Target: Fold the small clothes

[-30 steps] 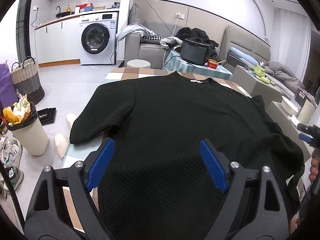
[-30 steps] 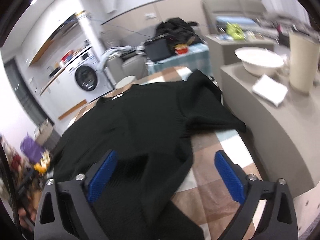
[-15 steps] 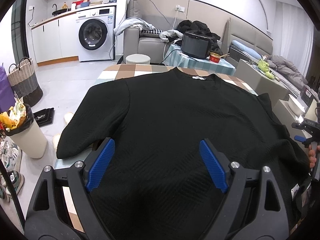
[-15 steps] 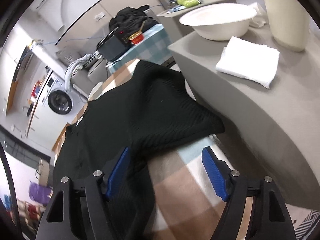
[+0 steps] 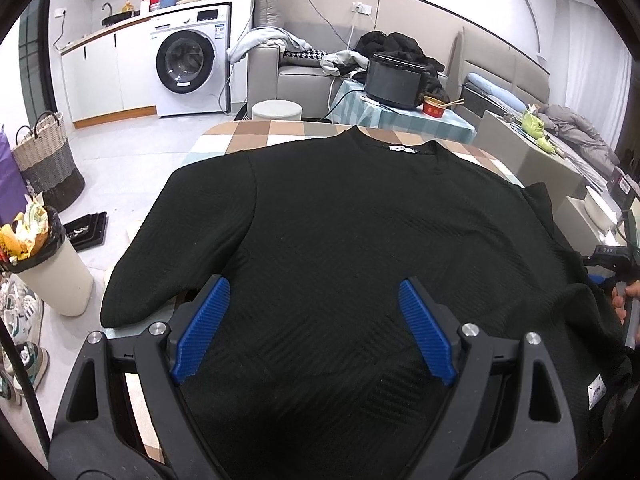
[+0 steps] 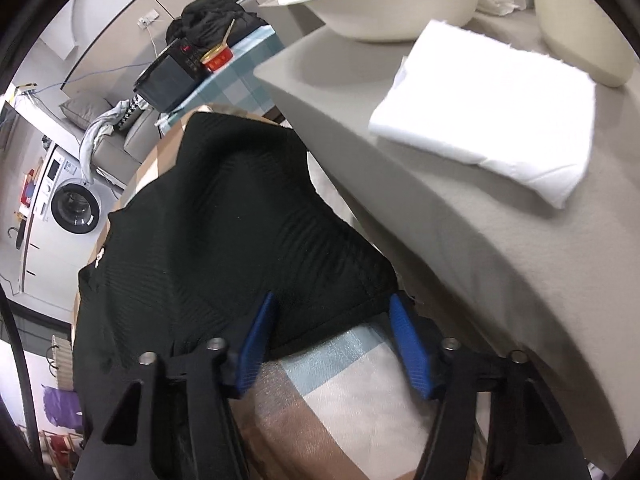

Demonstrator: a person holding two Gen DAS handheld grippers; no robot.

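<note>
- A black sweater [image 5: 340, 240] lies spread flat, front down and neckline away from the camera, on a table with a checked cloth [image 5: 248, 136]; its left sleeve [image 5: 188, 248] hangs over the table's edge.
- The left gripper [image 5: 314, 328] hovers over the sweater's lower body, blue pads spread wide with nothing pinched between them.
- The right gripper [image 6: 332, 340] is at the cuff of the right sleeve [image 6: 280, 248]; its jaws are closing, the cuff's edge lies between the pads, and they do not visibly press on it.
- On the floor to the left, a pale waste bin [image 5: 52, 280] lined with a black bag is heaped with yellow and orange wrappers, beside a woven basket [image 5: 46, 160] whose contents are hidden.
- On the grey counter [image 6: 460, 208] right of the table, a white basin [image 6: 380, 4] stands behind a folded white cloth [image 6: 492, 108]; its inside cannot be seen.
- Behind the table, a red bowl [image 5: 435, 106] holding chopsticks sits beside a dark cooker [image 5: 394, 80] on a side table.
</note>
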